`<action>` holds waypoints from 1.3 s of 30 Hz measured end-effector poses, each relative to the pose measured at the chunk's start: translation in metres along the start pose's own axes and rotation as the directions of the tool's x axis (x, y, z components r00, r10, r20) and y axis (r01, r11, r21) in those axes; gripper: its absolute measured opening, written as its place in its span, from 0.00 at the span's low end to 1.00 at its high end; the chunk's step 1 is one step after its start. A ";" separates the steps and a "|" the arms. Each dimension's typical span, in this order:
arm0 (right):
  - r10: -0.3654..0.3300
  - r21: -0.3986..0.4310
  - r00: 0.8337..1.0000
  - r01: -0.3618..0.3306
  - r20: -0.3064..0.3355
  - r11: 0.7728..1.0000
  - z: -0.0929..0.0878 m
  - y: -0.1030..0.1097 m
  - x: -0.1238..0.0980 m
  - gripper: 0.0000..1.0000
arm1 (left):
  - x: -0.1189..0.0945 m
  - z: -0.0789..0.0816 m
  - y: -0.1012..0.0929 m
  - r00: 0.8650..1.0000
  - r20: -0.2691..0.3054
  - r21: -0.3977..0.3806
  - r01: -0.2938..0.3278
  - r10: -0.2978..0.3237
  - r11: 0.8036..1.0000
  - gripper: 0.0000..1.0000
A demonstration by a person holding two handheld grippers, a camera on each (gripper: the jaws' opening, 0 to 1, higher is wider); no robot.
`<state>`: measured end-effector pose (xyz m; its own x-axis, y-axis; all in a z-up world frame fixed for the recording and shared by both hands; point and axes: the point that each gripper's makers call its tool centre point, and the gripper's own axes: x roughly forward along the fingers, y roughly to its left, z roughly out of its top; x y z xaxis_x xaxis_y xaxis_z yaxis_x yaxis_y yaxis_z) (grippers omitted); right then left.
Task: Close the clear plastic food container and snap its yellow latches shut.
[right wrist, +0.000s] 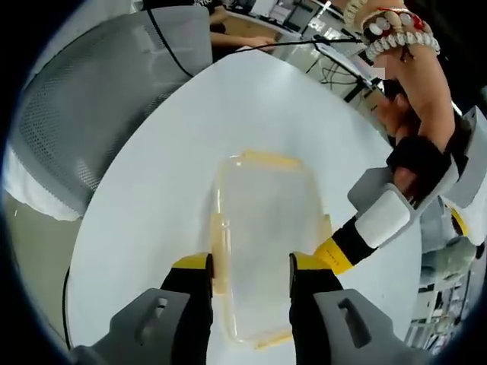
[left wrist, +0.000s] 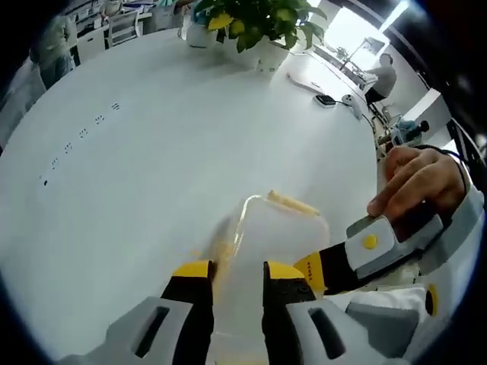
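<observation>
In the left gripper view our left gripper (left wrist: 237,281) rises from the bottom centre, its two yellow-tipped fingers (left wrist: 195,283) standing narrowly apart with the near edge of the clear container (left wrist: 278,228) between them. We cannot tell whether they press it. The container lies on the white table (left wrist: 152,175), lower centre, a yellow latch (left wrist: 293,203) on its far edge. A potted plant (left wrist: 255,26) stands at the top.

In the right gripper view our right gripper (right wrist: 249,283) straddles the container (right wrist: 266,243) lengthwise, its tips beside the long edges; the other gripper (right wrist: 335,252) touches the right edge.
</observation>
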<state>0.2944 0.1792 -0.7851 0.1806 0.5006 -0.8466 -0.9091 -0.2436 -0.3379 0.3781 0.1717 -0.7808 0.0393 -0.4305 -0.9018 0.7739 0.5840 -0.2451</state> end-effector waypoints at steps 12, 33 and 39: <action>0.015 0.055 0.999 -0.017 0.028 0.998 0.003 -0.001 -0.001 0.36 | 0.000 0.000 0.002 0.997 -0.035 -0.009 0.066 -0.066 0.998 0.20; 0.016 0.060 1.000 -0.017 0.023 0.998 0.006 -0.006 0.002 0.35 | -0.008 -0.020 -0.007 0.959 -0.282 0.145 0.049 -0.006 0.988 0.25; 0.010 0.043 1.000 -0.010 0.008 0.999 0.005 -0.006 0.003 0.35 | -0.011 -0.022 -0.003 0.948 -0.314 0.137 0.003 0.041 0.991 0.22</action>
<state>0.2988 0.1868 -0.7838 0.1688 0.5052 -0.8463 -0.9263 -0.2122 -0.3114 0.3618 0.1895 -0.7780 -0.1300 -0.1682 -0.9771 0.8531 0.4832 -0.1967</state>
